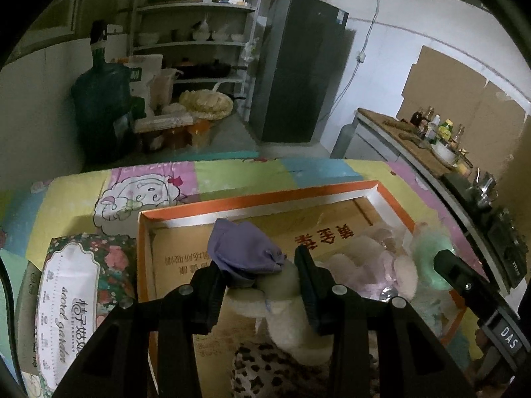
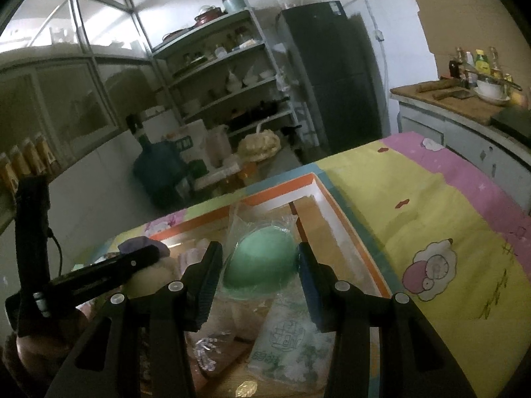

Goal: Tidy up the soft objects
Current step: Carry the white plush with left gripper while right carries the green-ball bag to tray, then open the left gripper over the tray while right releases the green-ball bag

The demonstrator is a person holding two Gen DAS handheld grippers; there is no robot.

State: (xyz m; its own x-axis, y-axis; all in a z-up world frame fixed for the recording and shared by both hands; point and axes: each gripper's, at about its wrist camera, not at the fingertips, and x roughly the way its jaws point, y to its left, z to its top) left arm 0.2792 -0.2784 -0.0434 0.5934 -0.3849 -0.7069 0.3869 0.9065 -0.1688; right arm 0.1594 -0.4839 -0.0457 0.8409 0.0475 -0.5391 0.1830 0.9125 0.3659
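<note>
A: Reference item: the cardboard box [image 1: 332, 195], orange rim, white inner wall, standing on the patchwork cloth [image 1: 232, 172]. All positions below are given relative to this box.

B: Left gripper [image 1: 262, 275] status?

A: It sits above the near half of the box. Its two fingers are clamped on a cream plush toy [image 1: 282, 301]. A purple cloth [image 1: 247, 248] covers the top of that toy and reaches past the fingertips toward the far wall of the box.

B: Right gripper [image 2: 260, 262] status?

A: It sits over the right side of the box, near the far right corner. Its fingers are closed against the two sides of a green round pad [image 2: 262, 265]. The pad is wrapped in a clear bag [image 2: 255, 219] that stands up above the fingertips.

B: Other contents of the box?

A: A leopard-print item [image 1: 265, 371] lies at the near edge, below the plush toy. Pale pink and white plush items [image 1: 375, 258] fill the right half. A printed packet [image 2: 292, 341] lies under the right gripper, with a crumpled piece of foil [image 2: 209, 348] just left of it. Whether the plush toy touches the box floor cannot be determined.

B: Items outside the box?

A: A floral tissue pack [image 1: 69, 295] lies on the cloth just beside the left wall of the box. A dark fridge [image 1: 298, 66] and a shelf rack [image 1: 195, 33] stand well beyond the far wall.
</note>
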